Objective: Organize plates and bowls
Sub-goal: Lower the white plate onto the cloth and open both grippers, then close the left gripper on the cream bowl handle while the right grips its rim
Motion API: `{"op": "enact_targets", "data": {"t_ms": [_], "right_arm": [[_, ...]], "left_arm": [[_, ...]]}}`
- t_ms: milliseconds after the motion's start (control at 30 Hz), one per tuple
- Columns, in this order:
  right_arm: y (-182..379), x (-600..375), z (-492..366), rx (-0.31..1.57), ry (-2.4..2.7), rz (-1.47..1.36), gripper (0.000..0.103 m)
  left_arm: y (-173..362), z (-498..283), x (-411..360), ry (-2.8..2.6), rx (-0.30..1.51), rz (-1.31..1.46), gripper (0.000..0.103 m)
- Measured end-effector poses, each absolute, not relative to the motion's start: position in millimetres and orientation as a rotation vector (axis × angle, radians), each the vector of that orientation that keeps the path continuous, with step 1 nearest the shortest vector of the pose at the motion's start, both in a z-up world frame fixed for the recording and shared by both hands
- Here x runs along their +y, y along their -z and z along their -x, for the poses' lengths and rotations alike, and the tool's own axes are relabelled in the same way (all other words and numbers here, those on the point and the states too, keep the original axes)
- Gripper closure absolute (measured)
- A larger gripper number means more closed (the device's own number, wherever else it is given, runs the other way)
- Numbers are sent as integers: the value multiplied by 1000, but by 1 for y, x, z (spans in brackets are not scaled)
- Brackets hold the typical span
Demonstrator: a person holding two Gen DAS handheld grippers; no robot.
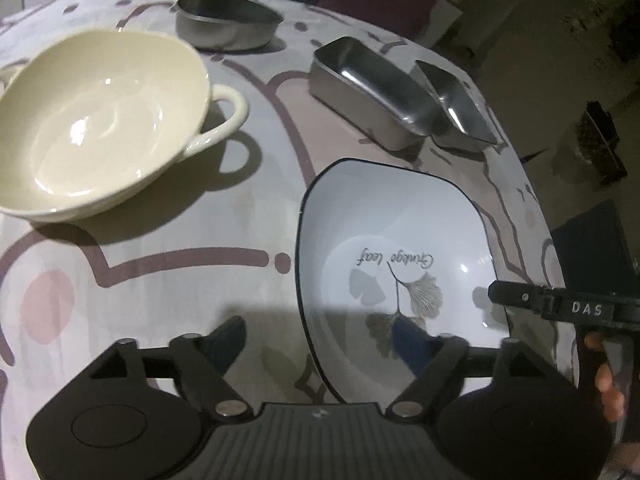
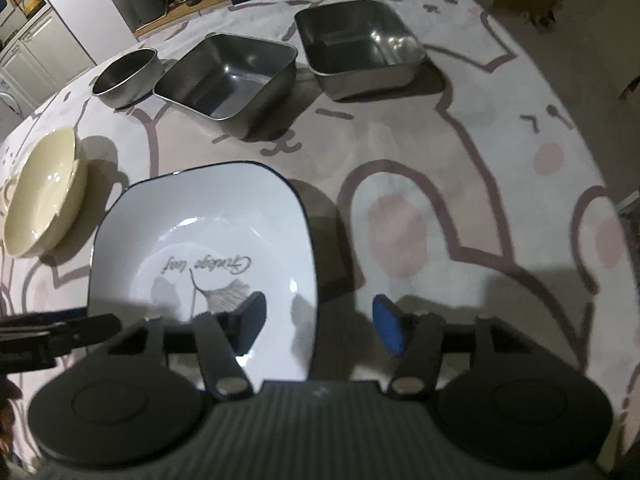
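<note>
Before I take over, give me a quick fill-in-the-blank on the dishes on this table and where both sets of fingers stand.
1. The white square plate is printed with a ____ design.
2. The cream bowl has a looped ____ on its side.
3. The steel containers number ____: a round pan and two square trays.
4. The left gripper and right gripper both straddle the plate's rim with fingers ____.

Answers: leaf; handle; three; open

— Where does the left wrist view sit?
— Close above the table [image 1: 180, 240], tilted steeply down, over the near left edge of the white square plate [image 1: 400, 240], with the cream bowl [image 1: 100, 120] to its left.
— And the right wrist view?
— Also steep and close, over that plate's [image 2: 200, 232] near right edge.
— What do they share?
— The plate, the bowl [image 2: 40, 200], and the far steel pans [image 1: 368, 96] [image 2: 228, 76].
</note>
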State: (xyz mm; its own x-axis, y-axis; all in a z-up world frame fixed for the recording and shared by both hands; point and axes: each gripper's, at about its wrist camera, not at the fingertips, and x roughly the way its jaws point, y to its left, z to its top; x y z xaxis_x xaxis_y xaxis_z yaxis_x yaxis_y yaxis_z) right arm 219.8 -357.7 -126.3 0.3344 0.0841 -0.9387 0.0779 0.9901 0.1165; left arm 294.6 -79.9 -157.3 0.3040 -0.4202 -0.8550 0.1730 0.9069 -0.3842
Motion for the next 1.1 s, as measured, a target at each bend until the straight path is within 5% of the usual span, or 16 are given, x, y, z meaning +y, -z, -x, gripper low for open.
{"op": "enact_targets", "data": {"t_ms": [167,700,967,1100], "right_arm": [[107,-363,-203,1144,-12,-142,0],[31,-291,-200,689,-195,-232,0],[50,-244,-245,736,-287,-378,0],[68,-232,-267,797,-279,-432,0]], "left_arm": [[128,-283,-71,407,1090,154,1],[41,-318,39,164,724,217,0],[62,-363,101,24,740,258,0],[80,-379,122,25,774,269,10]]}}
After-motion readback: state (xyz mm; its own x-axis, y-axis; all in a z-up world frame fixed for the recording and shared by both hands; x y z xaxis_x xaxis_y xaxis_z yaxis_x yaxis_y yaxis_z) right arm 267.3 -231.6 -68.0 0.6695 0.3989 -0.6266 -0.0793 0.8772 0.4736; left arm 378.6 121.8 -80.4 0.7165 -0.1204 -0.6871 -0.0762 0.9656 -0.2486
